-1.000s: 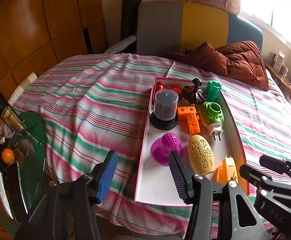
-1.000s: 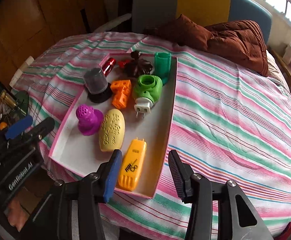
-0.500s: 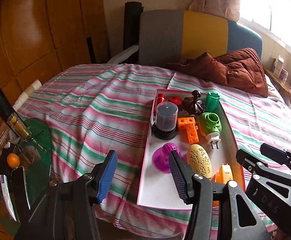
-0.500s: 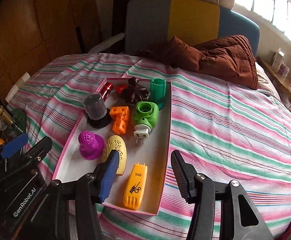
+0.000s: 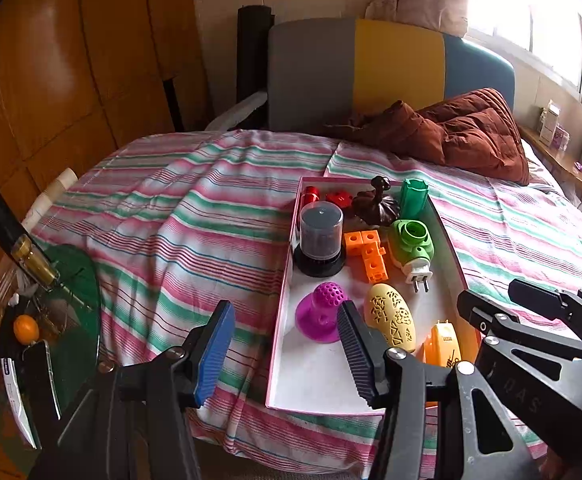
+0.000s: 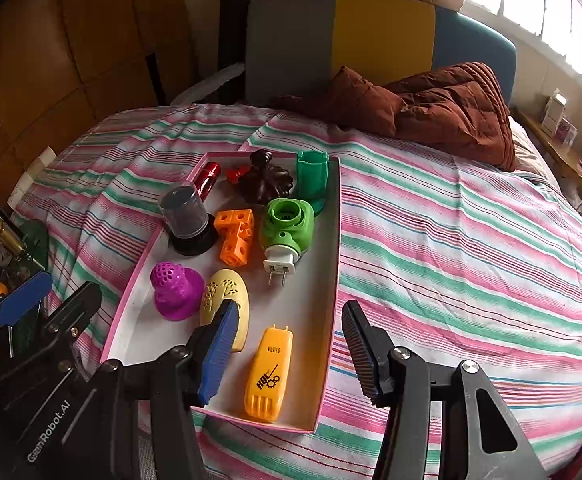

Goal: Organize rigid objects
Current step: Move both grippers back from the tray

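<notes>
A pink-rimmed white tray (image 5: 323,380) (image 6: 315,320) lies on the striped bed. In it are a purple perforated toy (image 5: 321,316) (image 6: 175,290), a yellow egg-shaped piece (image 5: 391,320) (image 6: 225,296), an orange flat device (image 6: 269,372) (image 5: 443,344), orange cubes (image 5: 369,254) (image 6: 235,236), a green plug device (image 5: 411,244) (image 6: 287,230), a grey-capped cylinder (image 5: 321,236) (image 6: 187,218), a green cup (image 6: 312,178), a dark brown figure (image 6: 265,180) and red pieces (image 6: 209,176). My left gripper (image 5: 285,350) is open and empty at the tray's near left corner. My right gripper (image 6: 289,350) is open and empty above the tray's near end.
A brown quilt (image 6: 431,100) lies at the bed's far end before a grey, yellow and blue headboard (image 5: 355,68). A green glass side table (image 5: 71,300) with a bottle and an orange stands left of the bed. Striped bedcover (image 6: 451,260) stretches right of the tray.
Both grippers have drawn back and risen from the tray, so more of the bed and headboard shows. Nothing in the tray has moved. Both stay open.
</notes>
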